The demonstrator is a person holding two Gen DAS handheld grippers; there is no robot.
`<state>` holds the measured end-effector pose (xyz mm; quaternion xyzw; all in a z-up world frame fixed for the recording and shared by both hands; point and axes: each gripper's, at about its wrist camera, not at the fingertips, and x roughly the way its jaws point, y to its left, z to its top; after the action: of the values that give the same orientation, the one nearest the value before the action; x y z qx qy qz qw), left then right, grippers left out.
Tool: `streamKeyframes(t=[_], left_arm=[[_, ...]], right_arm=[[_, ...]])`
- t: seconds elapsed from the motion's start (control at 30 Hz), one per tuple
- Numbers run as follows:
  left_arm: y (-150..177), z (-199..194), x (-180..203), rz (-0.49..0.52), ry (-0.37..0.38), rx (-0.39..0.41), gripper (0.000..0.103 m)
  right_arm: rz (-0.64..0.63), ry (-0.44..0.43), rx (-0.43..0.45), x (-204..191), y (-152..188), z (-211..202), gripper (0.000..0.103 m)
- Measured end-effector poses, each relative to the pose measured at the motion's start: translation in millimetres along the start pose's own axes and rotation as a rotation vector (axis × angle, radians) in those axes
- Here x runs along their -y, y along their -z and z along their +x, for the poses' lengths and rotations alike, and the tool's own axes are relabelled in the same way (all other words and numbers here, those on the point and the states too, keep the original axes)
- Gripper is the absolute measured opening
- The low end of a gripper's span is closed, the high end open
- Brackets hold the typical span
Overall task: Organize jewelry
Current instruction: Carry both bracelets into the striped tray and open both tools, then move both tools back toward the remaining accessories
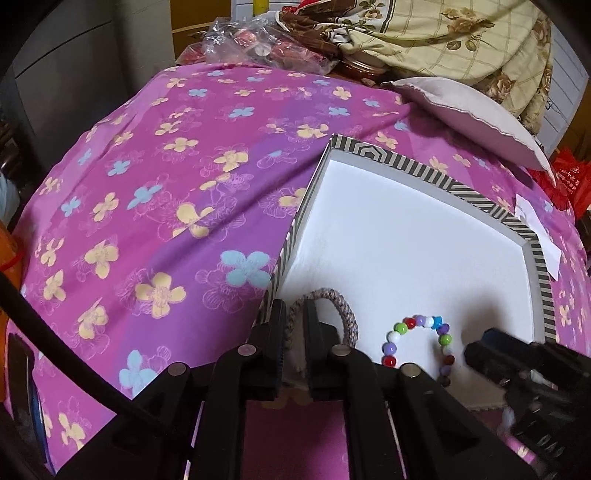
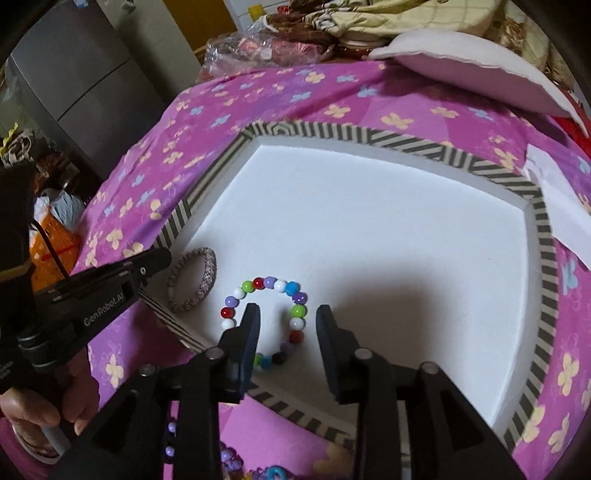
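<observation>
A shallow white box with a striped rim (image 1: 428, 173) (image 2: 406, 142) lies on the pink flowered bedspread. My left gripper (image 1: 294, 314) is shut on a braided grey-pink bangle (image 1: 343, 310) at the box's near left corner; in the right wrist view the bangle (image 2: 194, 278) stands tilted inside the box by the left gripper (image 2: 162, 258). A bracelet of coloured beads (image 2: 264, 317) (image 1: 421, 338) lies on the box floor. My right gripper (image 2: 286, 314) is open above it, one finger inside the loop, one outside. It holds nothing.
More coloured beads and rings (image 2: 229, 458) lie on the bedspread in front of the box. A white pillow (image 1: 465, 110), a folded quilt (image 1: 443, 33) and a plastic bag (image 1: 258, 44) sit at the far end. A white paper (image 2: 557, 199) lies right of the box.
</observation>
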<state>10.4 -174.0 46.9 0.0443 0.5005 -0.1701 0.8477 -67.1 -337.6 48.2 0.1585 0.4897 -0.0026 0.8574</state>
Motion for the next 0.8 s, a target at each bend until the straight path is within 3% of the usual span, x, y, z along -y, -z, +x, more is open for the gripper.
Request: streamKeyframes(t=[0.1,0.23,0.37,0.5,0.8], left_arm=[[7,-8,1,0.023,-0.001,0.007,0.013],[17,-23,1,0.030,0.012,0.020,0.014],[27,-41,3,0.047,0.015,0.042,0.014],[38,-59,7,0.055,0.023,0.060,0.014],[72,-106,20,0.090,0.020,0.130,0.014]], right_arm=[[-0.015,0.002,0.046,-4,3,-21,0.034],[-0.030,0.007,0.121,-8,13,-56,0.049],[-0.061,0.038,0.214,-13,25,-99,0.055],[-0.042,0.013,0.295,-8,47,-139,0.066],[-0.065,0.026,0.291,-1,104,-170,0.066]])
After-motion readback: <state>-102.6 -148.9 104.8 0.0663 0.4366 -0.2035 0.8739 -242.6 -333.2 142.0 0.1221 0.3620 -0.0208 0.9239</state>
